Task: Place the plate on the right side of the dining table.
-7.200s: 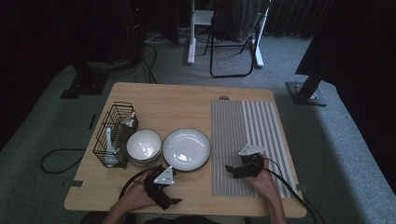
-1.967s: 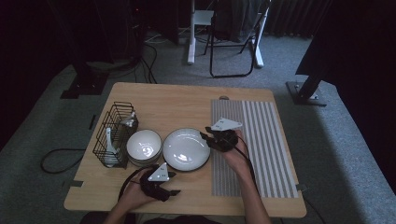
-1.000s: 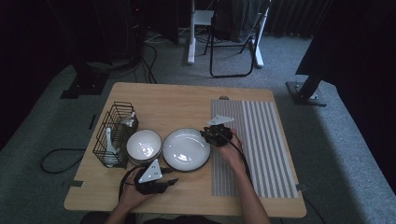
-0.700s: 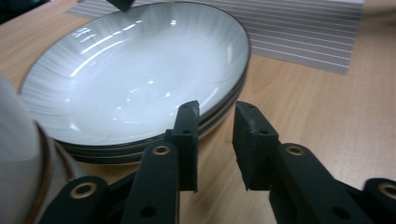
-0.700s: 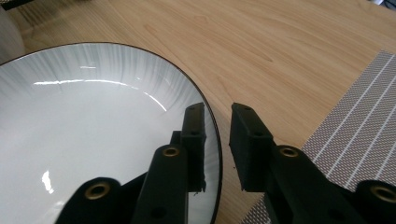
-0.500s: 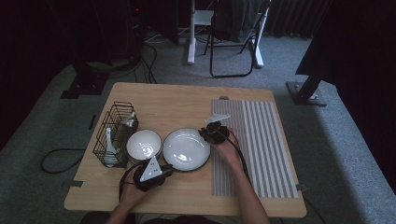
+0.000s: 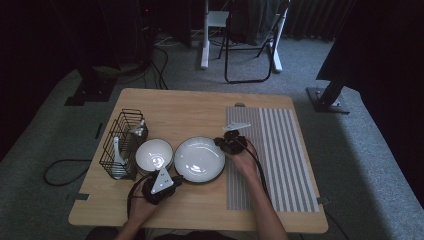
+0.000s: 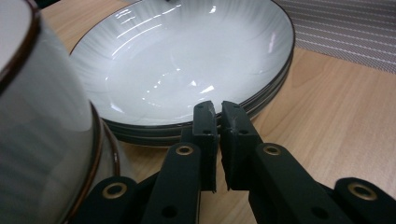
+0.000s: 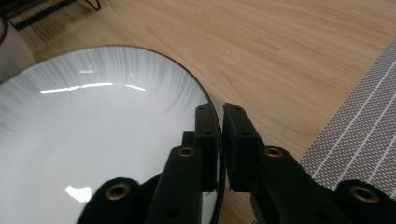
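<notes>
A stack of white plates (image 7: 199, 159) with dark rims lies mid-table, beside a stack of white bowls (image 7: 154, 155). My right gripper (image 7: 221, 143) is at the plates' right edge. In the right gripper view its jaws (image 9: 220, 112) straddle the top plate's (image 9: 93, 140) rim, shut on it. My left gripper (image 7: 172, 180) sits at the stack's near-left side. In the left gripper view it (image 8: 218, 109) is shut with nothing between the jaws, tips just short of the plates' rim (image 8: 187, 60), with a bowl (image 8: 37, 116) close on the left.
A black wire basket (image 7: 122, 142) holding utensils stands left of the bowls. A grey striped mat (image 7: 270, 160) covers the right part of the wooden table (image 7: 190, 110). A folding chair stands on the floor beyond the table.
My right gripper has moved left off the striped mat to the plates' right rim and shut on it. My left gripper has moved forward to the plates' near-left edge.
</notes>
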Motion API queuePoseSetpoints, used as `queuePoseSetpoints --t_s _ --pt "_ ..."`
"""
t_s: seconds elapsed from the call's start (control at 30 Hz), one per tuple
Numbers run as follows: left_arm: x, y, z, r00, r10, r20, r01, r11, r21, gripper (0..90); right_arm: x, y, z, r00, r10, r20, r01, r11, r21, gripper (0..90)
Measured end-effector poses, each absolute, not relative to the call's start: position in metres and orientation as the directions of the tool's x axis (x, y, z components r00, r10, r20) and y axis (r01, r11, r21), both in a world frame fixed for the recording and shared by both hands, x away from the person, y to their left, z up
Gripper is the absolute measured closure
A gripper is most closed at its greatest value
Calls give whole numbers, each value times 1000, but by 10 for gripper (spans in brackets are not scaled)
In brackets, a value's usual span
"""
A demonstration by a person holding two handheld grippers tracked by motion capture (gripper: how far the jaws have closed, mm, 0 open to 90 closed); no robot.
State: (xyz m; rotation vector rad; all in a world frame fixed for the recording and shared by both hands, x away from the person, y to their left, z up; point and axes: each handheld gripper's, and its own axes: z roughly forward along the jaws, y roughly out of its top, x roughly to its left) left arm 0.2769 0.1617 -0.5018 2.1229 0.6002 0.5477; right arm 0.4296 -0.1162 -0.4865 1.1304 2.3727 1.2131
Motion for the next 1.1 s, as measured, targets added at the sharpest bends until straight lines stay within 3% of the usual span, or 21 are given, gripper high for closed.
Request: queuePoseSetpoints --t_s 0.23,0.57,0.7,0.87,1.1 --pt "277 160 -501 774 609 175 227 -524 821 872 430 -124 -488 -650 737 186 559 298 774 866" --pt "279 155 -500 758 628 177 233 -514 826 875 429 -132 -483 -649 734 201 557 278 782 867" --pt "279 154 -500 756 631 173 238 -511 826 878 432 -130 -486 -646 736 200 570 292 768 808" --pt "279 153 -500 750 641 165 246 -502 829 878 430 -126 -487 -644 740 196 573 296 765 843" --pt "278 148 -502 744 650 157 250 -489 836 815 425 -134 -483 -639 746 187 565 290 773 854"
